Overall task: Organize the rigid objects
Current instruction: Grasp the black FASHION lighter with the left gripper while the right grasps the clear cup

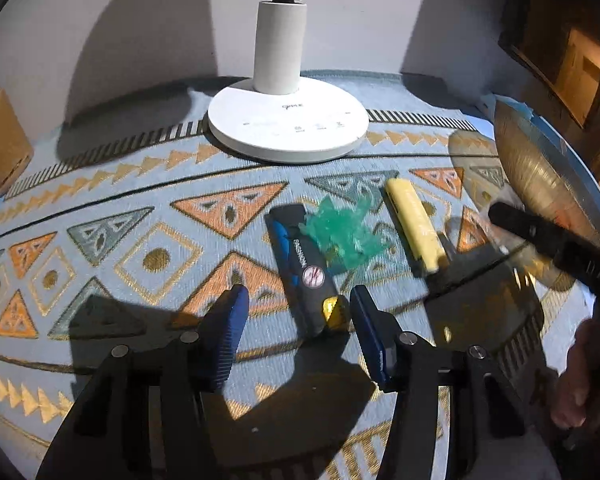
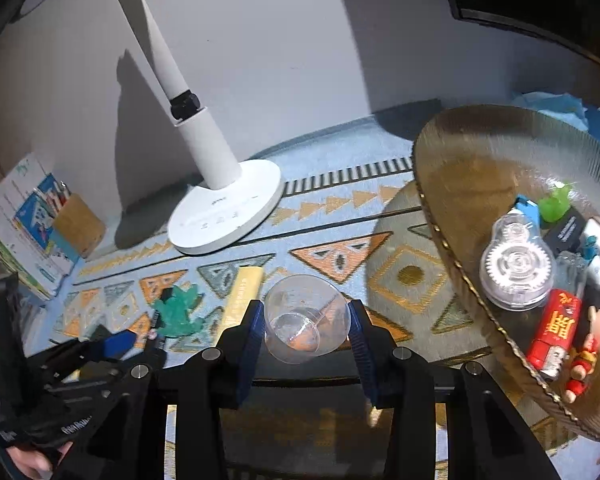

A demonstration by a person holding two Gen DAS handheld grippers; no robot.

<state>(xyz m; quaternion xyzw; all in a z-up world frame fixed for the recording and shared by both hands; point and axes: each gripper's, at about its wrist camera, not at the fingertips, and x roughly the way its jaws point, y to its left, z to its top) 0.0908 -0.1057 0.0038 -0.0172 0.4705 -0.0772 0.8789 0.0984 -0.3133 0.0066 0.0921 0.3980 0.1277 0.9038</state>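
Note:
My left gripper (image 1: pixel 296 300) is open just above the near end of a black and blue utility knife (image 1: pixel 302 268) lying on the patterned mat. A green plastic piece (image 1: pixel 342 232) and a yellow bar (image 1: pixel 414 222) lie beside the knife. My right gripper (image 2: pixel 306 314) is shut on a clear plastic cup (image 2: pixel 306 318), held above the mat. A brownish glass plate (image 2: pixel 480 184) at the right holds a clear tape dispenser (image 2: pixel 514 268), a red box (image 2: pixel 554 330) and several small items. The same plate (image 1: pixel 532 172) shows at the right of the left wrist view.
A white desk lamp (image 1: pixel 286 128) stands at the back middle, also in the right wrist view (image 2: pixel 224 208). A cork pen holder (image 1: pixel 0 144) stands at the back left, with books (image 2: pixel 24 224) beside it. The wall is close behind.

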